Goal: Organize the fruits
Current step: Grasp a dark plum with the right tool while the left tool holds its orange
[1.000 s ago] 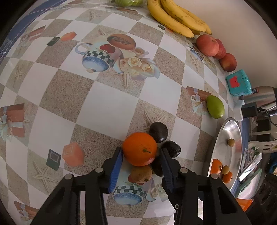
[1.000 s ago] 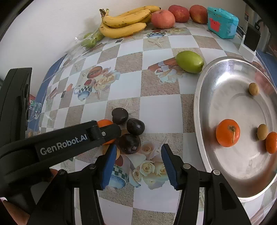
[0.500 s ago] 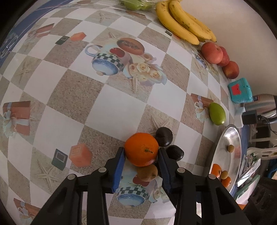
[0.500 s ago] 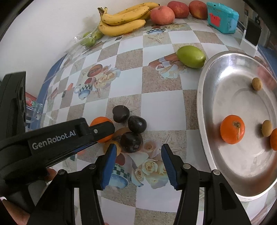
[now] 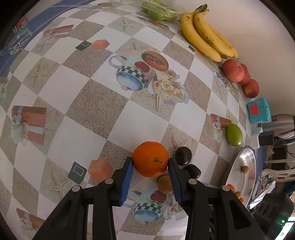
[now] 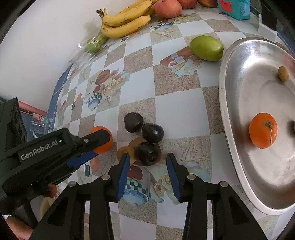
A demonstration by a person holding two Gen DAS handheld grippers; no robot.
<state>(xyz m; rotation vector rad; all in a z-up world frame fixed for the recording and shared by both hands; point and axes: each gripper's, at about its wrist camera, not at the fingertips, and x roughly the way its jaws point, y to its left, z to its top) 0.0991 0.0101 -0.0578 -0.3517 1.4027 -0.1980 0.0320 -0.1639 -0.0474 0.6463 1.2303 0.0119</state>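
My left gripper [image 5: 149,162] is shut on an orange [image 5: 150,158], both blue pads pressing its sides, just left of a cluster of dark plums [image 5: 183,156] and a small brown fruit [image 5: 165,183]. The right wrist view shows the same orange [image 6: 103,145] held low at the left. My right gripper [image 6: 148,158] is closing around the nearest dark plum [image 6: 148,154]; a small gap shows at each pad. Two more plums [image 6: 152,133] lie just beyond it. A silver tray [image 6: 232,92] at the right holds another orange [image 6: 263,133] and small brown fruits [image 6: 283,73].
A green mango [image 6: 206,47] lies beside the tray's far rim. Along the wall sit bananas [image 6: 125,24], red apples [image 6: 167,8], a teal box [image 6: 234,7] and bagged green fruit [image 6: 95,43]. A hand [image 6: 18,229] holds the left gripper at the lower left.
The right jaws have narrowed around the dark plum. The left gripper, still holding the orange, has shifted a little away from the plums.
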